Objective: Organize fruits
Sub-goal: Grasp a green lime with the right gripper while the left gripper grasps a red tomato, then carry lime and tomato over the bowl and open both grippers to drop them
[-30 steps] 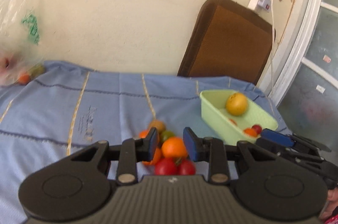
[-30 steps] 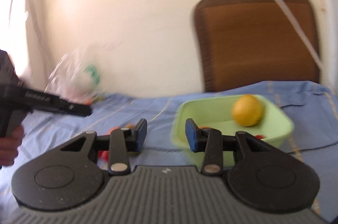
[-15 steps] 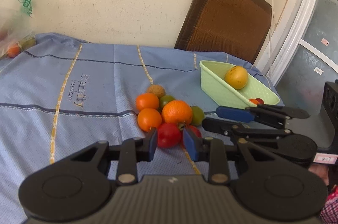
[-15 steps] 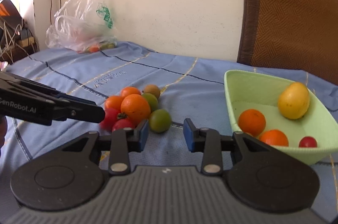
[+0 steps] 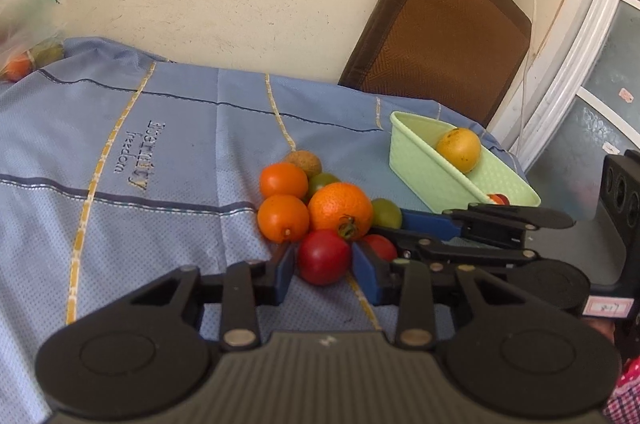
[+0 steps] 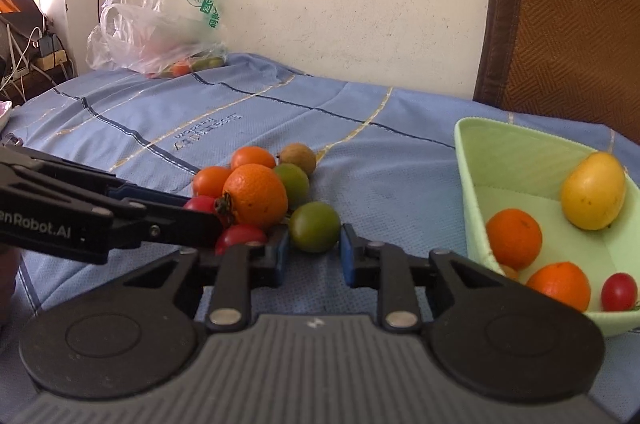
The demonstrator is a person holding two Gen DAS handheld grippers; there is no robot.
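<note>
While the left gripper [image 5: 323, 266] spreads its fingers around a red tomato [image 5: 323, 257] on the blue cloth [image 5: 140, 224], the right gripper [image 6: 311, 254], also spread, flanks a green fruit [image 6: 314, 227] beside the green basket [image 6: 474, 184].

left hand-held gripper [image 5: 323, 270]: jaws parted, low, level | right hand-held gripper [image 6: 312, 256]: jaws parted, low, level
</note>
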